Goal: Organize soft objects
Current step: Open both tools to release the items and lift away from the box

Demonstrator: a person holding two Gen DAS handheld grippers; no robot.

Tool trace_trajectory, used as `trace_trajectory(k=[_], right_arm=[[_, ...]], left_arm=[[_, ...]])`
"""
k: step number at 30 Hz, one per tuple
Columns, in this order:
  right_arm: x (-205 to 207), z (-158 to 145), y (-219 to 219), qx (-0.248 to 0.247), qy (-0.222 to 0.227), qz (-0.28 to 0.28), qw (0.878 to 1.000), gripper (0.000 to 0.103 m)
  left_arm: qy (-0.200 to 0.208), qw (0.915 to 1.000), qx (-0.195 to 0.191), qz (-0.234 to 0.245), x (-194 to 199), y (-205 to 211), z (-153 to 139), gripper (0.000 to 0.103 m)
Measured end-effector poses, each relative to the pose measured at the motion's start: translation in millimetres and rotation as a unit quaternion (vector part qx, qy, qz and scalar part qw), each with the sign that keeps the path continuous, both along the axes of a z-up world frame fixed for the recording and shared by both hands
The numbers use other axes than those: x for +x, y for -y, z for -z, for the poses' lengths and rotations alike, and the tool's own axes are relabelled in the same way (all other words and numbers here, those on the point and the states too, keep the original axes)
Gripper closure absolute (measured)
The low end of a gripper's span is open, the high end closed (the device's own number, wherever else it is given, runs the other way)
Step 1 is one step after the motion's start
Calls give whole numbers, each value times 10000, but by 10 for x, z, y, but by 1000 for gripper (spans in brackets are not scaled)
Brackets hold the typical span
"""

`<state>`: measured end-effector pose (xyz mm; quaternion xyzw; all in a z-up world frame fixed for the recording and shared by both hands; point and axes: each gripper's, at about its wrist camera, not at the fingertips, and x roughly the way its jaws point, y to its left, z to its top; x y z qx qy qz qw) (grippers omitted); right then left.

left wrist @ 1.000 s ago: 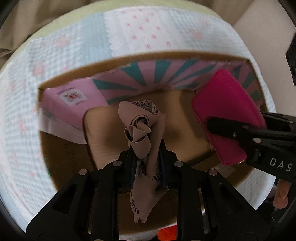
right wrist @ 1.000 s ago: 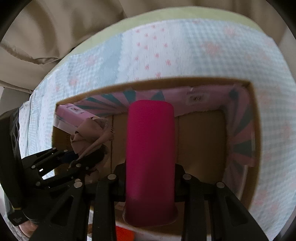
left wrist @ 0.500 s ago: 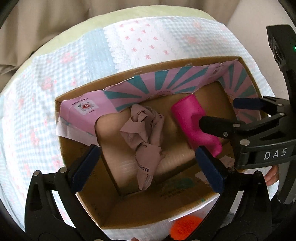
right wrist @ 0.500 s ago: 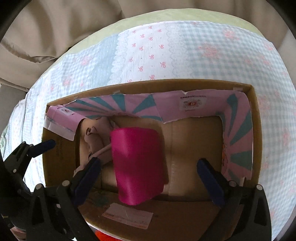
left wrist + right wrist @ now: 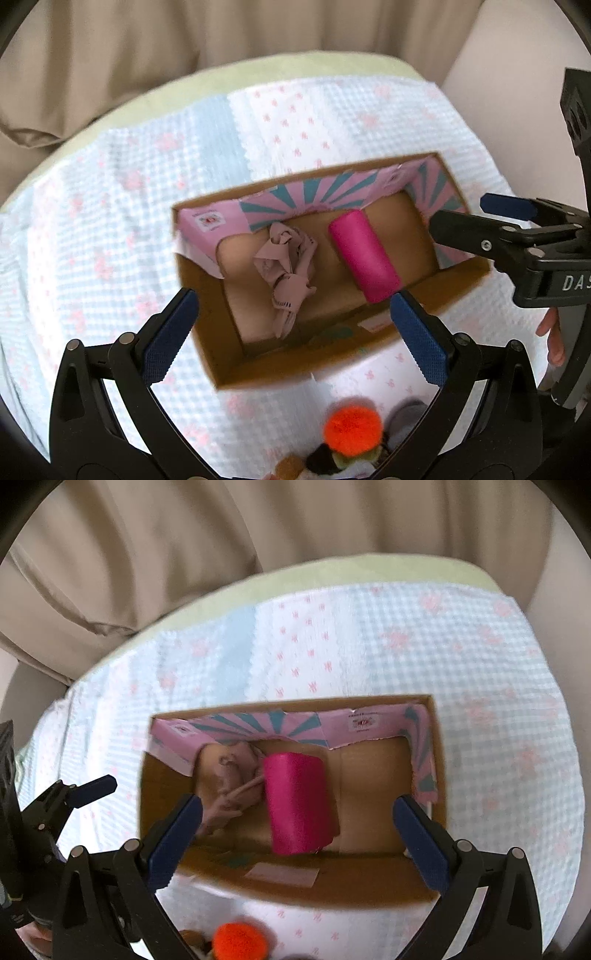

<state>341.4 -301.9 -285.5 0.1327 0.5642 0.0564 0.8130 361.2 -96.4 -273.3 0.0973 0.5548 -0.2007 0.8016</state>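
Observation:
An open cardboard box (image 5: pixel 207 332) (image 5: pixel 439 775) with pink and teal flaps stands on the quilt. Inside lie a crumpled beige cloth (image 5: pixel 286 264) (image 5: pixel 229 775) on the left and a magenta roll (image 5: pixel 364 254) (image 5: pixel 299 803) beside it. My left gripper (image 5: pixel 291 336) is open and empty, held above the box's near edge. My right gripper (image 5: pixel 297 836) is open and empty above the box; it also shows in the left wrist view (image 5: pixel 480 221) at the right. An orange pompom (image 5: pixel 352 430) (image 5: pixel 240 941) lies on the quilt in front of the box.
A pale blue and white quilt (image 5: pixel 110 221) (image 5: pixel 480 664) covers a round green cushion. Beige curtains (image 5: pixel 184 554) hang behind. Several small dark and grey soft items (image 5: pixel 369 458) sit beside the pompom at the near edge.
Both grippers opened and let go: the beige cloth and magenta roll now lie in the box. Both grippers have pulled back and up from the box.

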Motion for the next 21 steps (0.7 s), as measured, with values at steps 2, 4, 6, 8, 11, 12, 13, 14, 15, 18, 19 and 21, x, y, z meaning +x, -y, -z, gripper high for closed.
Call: trace_trajectory(k=[2, 4, 6, 8, 11, 12, 13, 14, 15, 18, 19, 21], right_arm=[[-113, -213, -15, -9, 147, -4, 9999, 0], [-230, -420, -36, -31, 295, -28, 9996, 0], [-388, -641, -53, -61, 421, -72, 9991, 0], [-572, -854, -67, -61, 558, -127, 9983, 0], [-855, -1101, -96, -132, 704, -177, 9973, 0], [-951, -1166, -108, -163, 759, -184, 9968, 0], [-1051, -1224, -119, -177, 823, -202, 9962, 0], [-1161, -1282, -138, -197, 875, -231, 9957, 0], [-1261, -1318, -156, -242, 900, -246, 9953, 0], [-1569, -1417, -221, -374, 1020, -335, 9935, 0], [-1651, -1429, -244, -393, 1023, -395, 9932, 0], [-1830, -1434, -270, -367, 1032, -506, 9927, 0]], left_arm=[[170, 9998, -67, -73, -147, -59, -267, 0], [302, 9993, -130, -174, -288, -136, -500, 0], [450, 9983, -201, -305, -467, -242, -743, 0], [594, 9970, -213, -439, -634, -318, -936, 0], [841, 9936, -247, -713, -969, -494, -1205, 0], [950, 9915, -269, -845, -1117, -556, -1288, 0], [1023, 9899, -290, -939, -1229, -604, -1351, 0], [1094, 9880, -329, -1044, -1364, -661, -1419, 0], [1136, 9864, -368, -1129, -1477, -710, -1476, 0], [1254, 9805, -486, -1432, -1822, -881, -1572, 0], [1264, 9786, -520, -1538, -1935, -941, -1593, 0], [1256, 9753, -592, -1715, -2139, -1031, -1620, 0]])
